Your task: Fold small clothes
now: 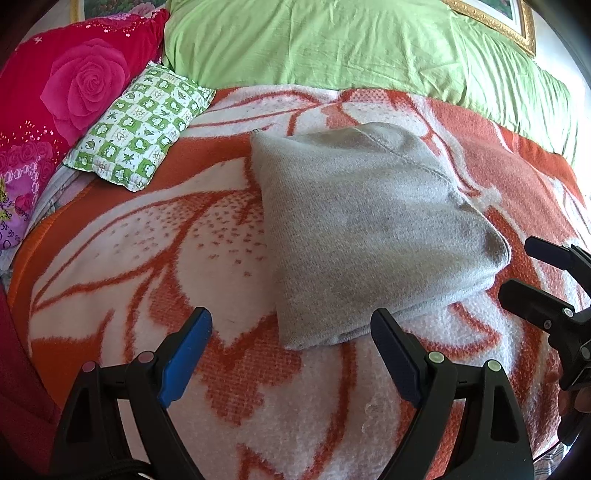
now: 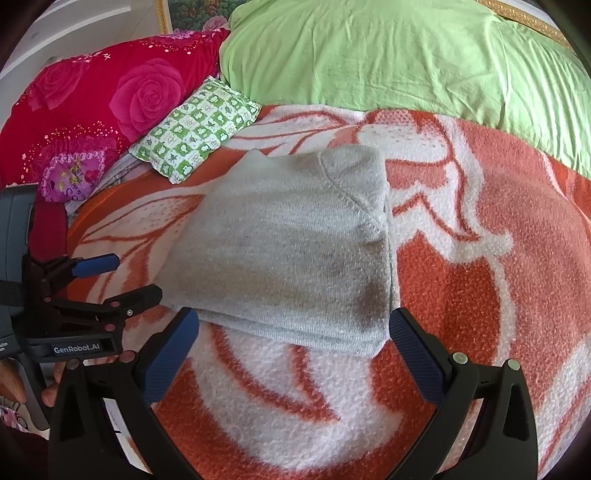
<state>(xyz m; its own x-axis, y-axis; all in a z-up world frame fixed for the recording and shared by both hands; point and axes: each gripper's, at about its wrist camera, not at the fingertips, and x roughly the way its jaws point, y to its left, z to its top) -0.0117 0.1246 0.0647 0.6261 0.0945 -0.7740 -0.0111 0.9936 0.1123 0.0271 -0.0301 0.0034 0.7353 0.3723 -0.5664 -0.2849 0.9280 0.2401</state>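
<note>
The grey garment lies folded into a thick wedge in the middle of the frame, flat on the orange-and-white blanket, its layered near edge facing both cameras. The left gripper hangs just short of that near edge, jaws spread wide, nothing between them, its right fingertip almost at the fold's lower corner. In the right wrist view the right gripper is likewise spread, empty, straddling the garment's near edge from just in front.

Room to work: broad open blanket at the lower left of the left view, and again across the right half of the right view. The upper edge is crowded. A green quilt banks along the top, a green checked small pillow sits at the upper left, well apart from the garment, with a red rose-print pillow behind it. A gilt picture frame shows at the upper right corner.
</note>
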